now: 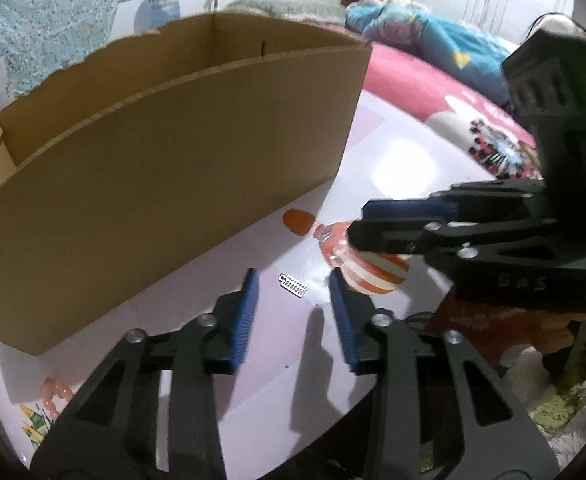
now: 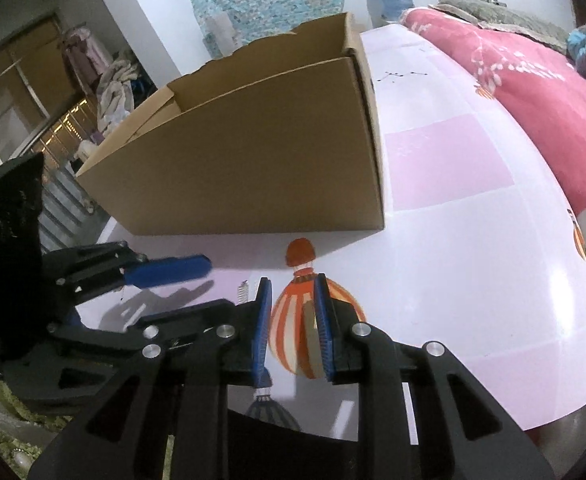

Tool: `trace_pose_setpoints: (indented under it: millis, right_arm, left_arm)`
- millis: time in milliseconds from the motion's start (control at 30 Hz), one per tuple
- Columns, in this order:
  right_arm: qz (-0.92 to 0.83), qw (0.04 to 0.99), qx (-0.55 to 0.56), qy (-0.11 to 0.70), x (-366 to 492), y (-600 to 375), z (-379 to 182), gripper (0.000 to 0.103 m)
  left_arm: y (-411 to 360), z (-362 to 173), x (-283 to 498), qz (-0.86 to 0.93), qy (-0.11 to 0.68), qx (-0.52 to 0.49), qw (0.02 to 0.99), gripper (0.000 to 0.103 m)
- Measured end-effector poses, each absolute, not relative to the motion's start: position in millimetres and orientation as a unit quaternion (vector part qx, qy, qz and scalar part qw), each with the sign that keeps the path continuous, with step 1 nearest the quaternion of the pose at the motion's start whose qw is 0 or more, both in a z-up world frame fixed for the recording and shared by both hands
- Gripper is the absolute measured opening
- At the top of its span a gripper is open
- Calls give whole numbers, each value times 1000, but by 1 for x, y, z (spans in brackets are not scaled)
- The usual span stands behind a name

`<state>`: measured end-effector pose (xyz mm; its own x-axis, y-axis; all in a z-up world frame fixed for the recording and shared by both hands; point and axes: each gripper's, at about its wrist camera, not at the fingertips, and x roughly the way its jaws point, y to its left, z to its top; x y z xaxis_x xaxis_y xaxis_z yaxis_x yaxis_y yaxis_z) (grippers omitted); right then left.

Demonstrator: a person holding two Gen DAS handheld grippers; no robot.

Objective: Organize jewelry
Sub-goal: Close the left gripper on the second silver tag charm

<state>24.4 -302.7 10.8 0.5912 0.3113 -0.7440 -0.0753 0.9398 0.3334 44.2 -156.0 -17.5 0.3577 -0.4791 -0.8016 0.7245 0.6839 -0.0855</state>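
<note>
Cardboard box (image 1: 165, 168) walls hide its inside; small silver piece (image 1: 293, 285) blurred.

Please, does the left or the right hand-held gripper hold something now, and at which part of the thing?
Nothing is held. The left hand-held gripper and the right hand-held gripper both stand open and empty. The small silver hair clip lies free on the table.

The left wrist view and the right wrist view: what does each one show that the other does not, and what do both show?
Only the left wrist view shows the orange beads at the table's near left edge and the blue bedding behind.

Only the right wrist view shows the wardrobe and hanging clothes on the left.

Both show the cardboard box, the small silver hair clip before it, the printed balloon, the pink blanket, and both tongs, left and right, open and empty.
</note>
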Motion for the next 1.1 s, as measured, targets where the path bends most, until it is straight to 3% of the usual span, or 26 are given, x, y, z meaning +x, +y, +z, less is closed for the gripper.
trace_pose_setpoints:
  millis: [300, 567, 1100]
  right_arm:
    - [110, 877, 158, 441, 24, -312, 0, 22]
    - [113, 875, 168, 440, 27, -319, -6, 22]
    - [111, 876, 173, 436, 27, -329, -12, 22]
  left_arm:
    - [-171, -27, 41, -366, 435, 183, 802, 24]
    - [-178, -28, 41, -361, 425, 203, 805, 12]
    - [-176, -24, 36, -368, 418, 198, 807, 11]
